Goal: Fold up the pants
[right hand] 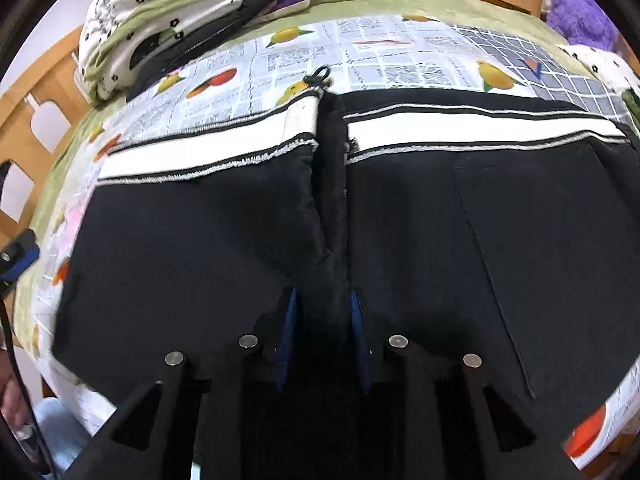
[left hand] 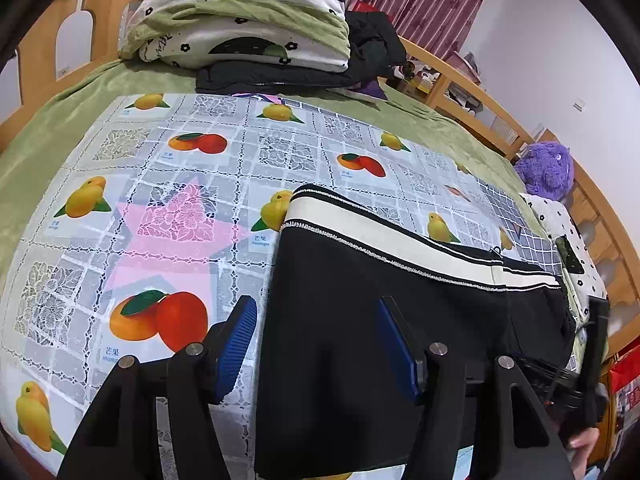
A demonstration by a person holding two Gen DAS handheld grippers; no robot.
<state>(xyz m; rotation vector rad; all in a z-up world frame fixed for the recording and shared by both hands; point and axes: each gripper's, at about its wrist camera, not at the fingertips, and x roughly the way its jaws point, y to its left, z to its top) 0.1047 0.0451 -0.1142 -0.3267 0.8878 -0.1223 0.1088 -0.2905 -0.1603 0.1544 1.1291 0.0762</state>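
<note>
A: Left tongs, left wrist view: jaws are standing wide apart, released, nothing being pressed. One blue pad is hanging over the fruit-print cloth; the other is sitting above black fabric.

B: Pants position?

A: Black pants are lying flat on the cloth, spreading ahead of the tongs and off to their right. The left edge of the pants is running between the two fingers. The white waistband is lying beyond the fingertips, slanting away to the right.

B: Anything farther out?

A: Folded bedding is sitting well ahead of the tongs at the far end of the green blanket. A purple plush toy is resting far right, by the wooden rail.

B: Right wrist view?

A: Right tongs are sitting narrowed, with a raised ridge of black fabric between the blue pads. I cannot tell whether the pads are pinching it or merely flanking it.

B: Pants there?

A: Pants are filling the view on both sides of the tongs. The ridge is running straight ahead from the fingertips to the waistband, which is showing a gap at the middle. A seam panel is lying right of the tongs. Bedding is sitting far ahead-left.
</note>
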